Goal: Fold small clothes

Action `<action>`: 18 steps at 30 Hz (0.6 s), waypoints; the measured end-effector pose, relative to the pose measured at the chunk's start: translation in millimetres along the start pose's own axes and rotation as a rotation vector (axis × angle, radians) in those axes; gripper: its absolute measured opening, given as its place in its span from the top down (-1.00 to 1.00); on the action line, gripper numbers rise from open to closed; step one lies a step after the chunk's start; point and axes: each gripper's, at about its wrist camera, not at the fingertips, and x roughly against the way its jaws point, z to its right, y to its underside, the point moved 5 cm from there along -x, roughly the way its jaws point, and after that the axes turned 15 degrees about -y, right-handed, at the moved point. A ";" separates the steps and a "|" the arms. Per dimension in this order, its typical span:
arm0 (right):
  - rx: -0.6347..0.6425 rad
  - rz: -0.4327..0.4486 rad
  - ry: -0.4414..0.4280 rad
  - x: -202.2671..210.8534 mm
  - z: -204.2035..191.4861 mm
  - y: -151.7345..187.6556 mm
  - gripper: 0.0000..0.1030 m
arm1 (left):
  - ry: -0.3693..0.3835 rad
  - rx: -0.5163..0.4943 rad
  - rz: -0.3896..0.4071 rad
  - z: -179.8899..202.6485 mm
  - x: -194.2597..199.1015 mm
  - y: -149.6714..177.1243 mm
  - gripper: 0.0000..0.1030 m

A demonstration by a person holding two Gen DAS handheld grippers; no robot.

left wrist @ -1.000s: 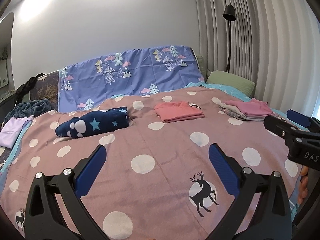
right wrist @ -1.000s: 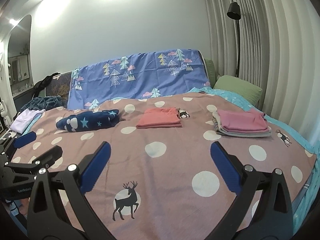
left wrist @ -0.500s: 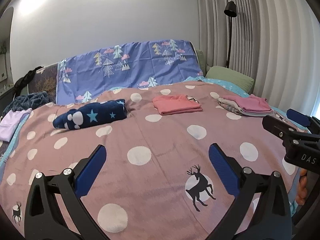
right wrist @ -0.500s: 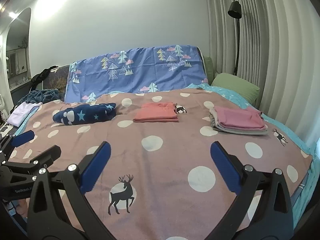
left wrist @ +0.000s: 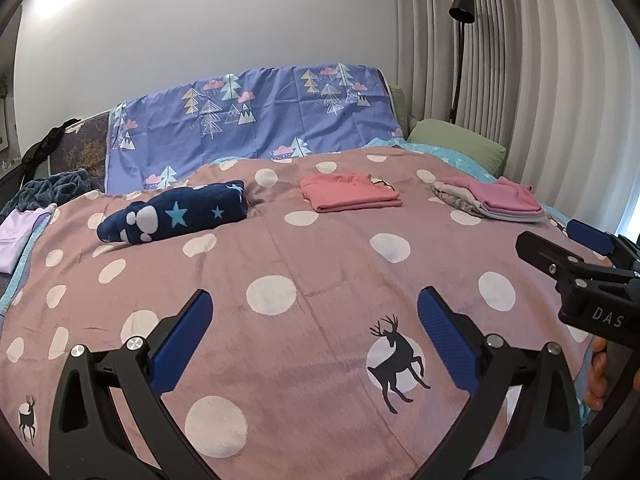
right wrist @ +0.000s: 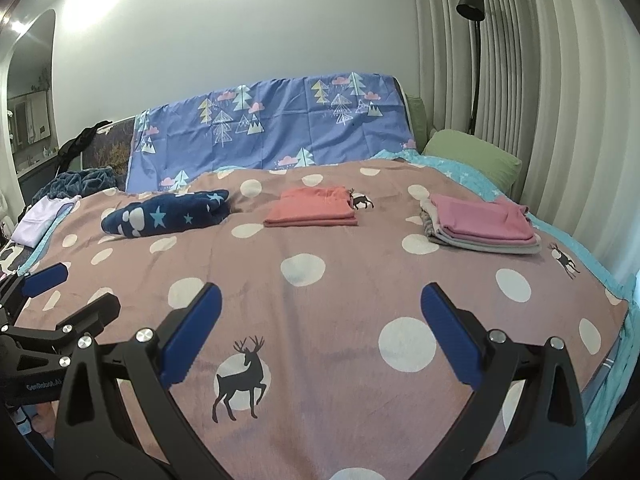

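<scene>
A folded coral garment (left wrist: 350,193) (right wrist: 314,212) lies mid-bed on the dotted mauve blanket (left wrist: 320,280) (right wrist: 340,292). To its right sits a stack of folded clothes with a pink piece on top (left wrist: 494,200) (right wrist: 482,224). A navy star-print bundle (left wrist: 176,216) (right wrist: 168,214) lies to the left. My left gripper (left wrist: 312,316) is open and empty above the near part of the blanket. My right gripper (right wrist: 320,314) is open and empty too, also well short of the clothes. Each gripper shows at the edge of the other's view.
A blue tree-print sheet (left wrist: 256,120) hangs over the headboard. A green pillow (right wrist: 472,156) lies at the far right by the curtain, beside a black floor lamp (right wrist: 474,40). A lilac garment (left wrist: 18,236) and dark blue fabric (left wrist: 52,188) lie at the bed's left edge.
Both grippers have tilted and drifted slightly over the near end of the bed; the views shift a little. The jaws stay open and the clothes have not moved.
</scene>
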 end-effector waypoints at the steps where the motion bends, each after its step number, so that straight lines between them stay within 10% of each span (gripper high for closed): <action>1: -0.001 -0.002 0.001 -1.0 0.3 0.9 -0.96 | 0.001 -0.002 -0.002 0.3 -0.6 0.4 -0.97; 18: -0.005 -0.025 0.008 -11.1 1.4 5.7 -0.96 | 0.009 -0.020 -0.035 5.8 -8.7 6.2 -0.97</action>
